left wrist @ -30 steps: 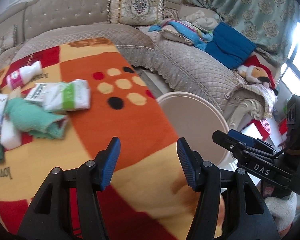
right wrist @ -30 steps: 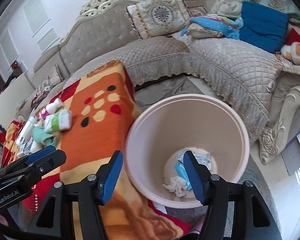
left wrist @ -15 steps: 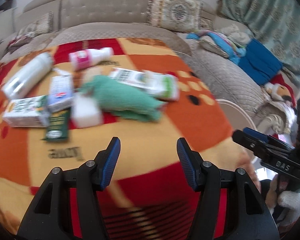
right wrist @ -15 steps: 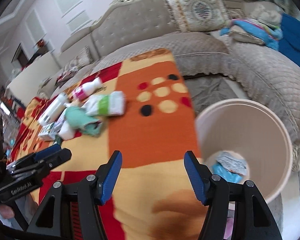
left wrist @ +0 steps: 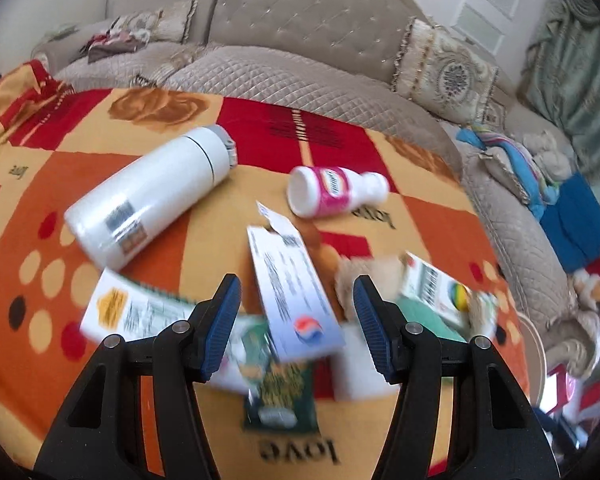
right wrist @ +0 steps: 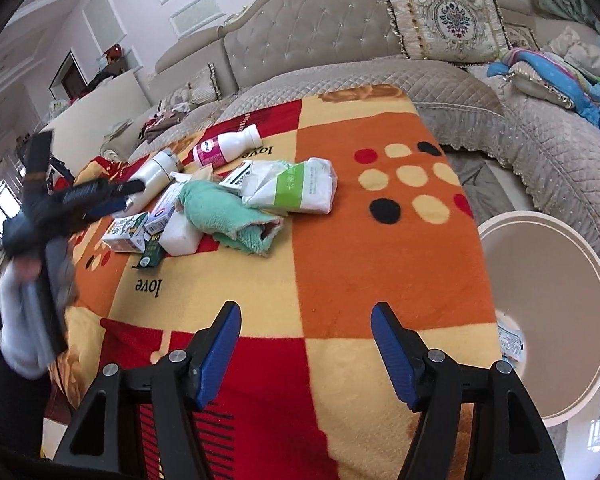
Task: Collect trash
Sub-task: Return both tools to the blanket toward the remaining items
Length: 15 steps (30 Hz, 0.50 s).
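A pile of trash lies on the patterned blanket (right wrist: pixel 380 264): a white flask (left wrist: pixel 152 196), a pink-labelled bottle (left wrist: pixel 336 192), a blue-and-white box (left wrist: pixel 292 296), a carton (left wrist: pixel 140 312), a green sachet (left wrist: pixel 280 396), a green cloth (right wrist: pixel 228 212) and a green-labelled pack (right wrist: pixel 300 188). My left gripper (left wrist: pixel 296 300) hovers open over the box, its pads apart from it. My right gripper (right wrist: pixel 305 320) is above bare blanket, jaws opening, nothing between them. The pale bin (right wrist: pixel 540 280) stands at the right.
A grey quilted sofa (right wrist: pixel 480 92) curves behind the blanket, with cushions and folded clothes on it. A person's hand and sleeve (right wrist: pixel 24 320) carry the left gripper (right wrist: pixel 128 196) at the left edge of the right wrist view. A wrapper (right wrist: pixel 510 340) lies inside the bin.
Both grippers swung left, away from the bin toward the pile. The left one now sits over the box and carton. The right gripper's jaws stand a little wider.
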Tool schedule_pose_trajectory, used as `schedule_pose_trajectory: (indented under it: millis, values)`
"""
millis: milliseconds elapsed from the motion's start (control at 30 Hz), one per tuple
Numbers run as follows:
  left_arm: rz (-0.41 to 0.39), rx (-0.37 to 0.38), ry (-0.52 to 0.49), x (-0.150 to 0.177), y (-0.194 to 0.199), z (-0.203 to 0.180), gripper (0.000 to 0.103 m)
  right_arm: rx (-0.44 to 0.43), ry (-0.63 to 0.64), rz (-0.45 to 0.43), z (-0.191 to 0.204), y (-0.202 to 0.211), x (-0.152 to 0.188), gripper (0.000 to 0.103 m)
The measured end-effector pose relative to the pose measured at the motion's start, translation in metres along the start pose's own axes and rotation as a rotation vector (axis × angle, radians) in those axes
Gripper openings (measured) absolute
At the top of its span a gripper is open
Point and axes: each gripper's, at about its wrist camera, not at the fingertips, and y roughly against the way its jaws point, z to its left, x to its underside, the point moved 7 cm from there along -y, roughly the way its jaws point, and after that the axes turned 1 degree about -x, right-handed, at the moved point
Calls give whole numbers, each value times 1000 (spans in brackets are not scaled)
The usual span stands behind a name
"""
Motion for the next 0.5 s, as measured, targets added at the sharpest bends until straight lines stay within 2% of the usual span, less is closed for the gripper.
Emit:
schedule_pose_trajectory:
  millis: [100, 233, 300, 500]
  values:
    - [44, -22, -4, -6, -22, 6, 57, 8, 0, 13, -2, -3, 3, 65]
    - [134, -15, -22, 7, -39, 12, 57, 13, -4, 25, -4, -6, 4, 66]
    - [132, -6, -58, 11, -33, 12, 57, 10, -4, 27, -2, -9, 2, 66]
    - [255, 116, -177, 42, -5, 23, 57, -20, 33, 33, 16, -17, -4, 66]
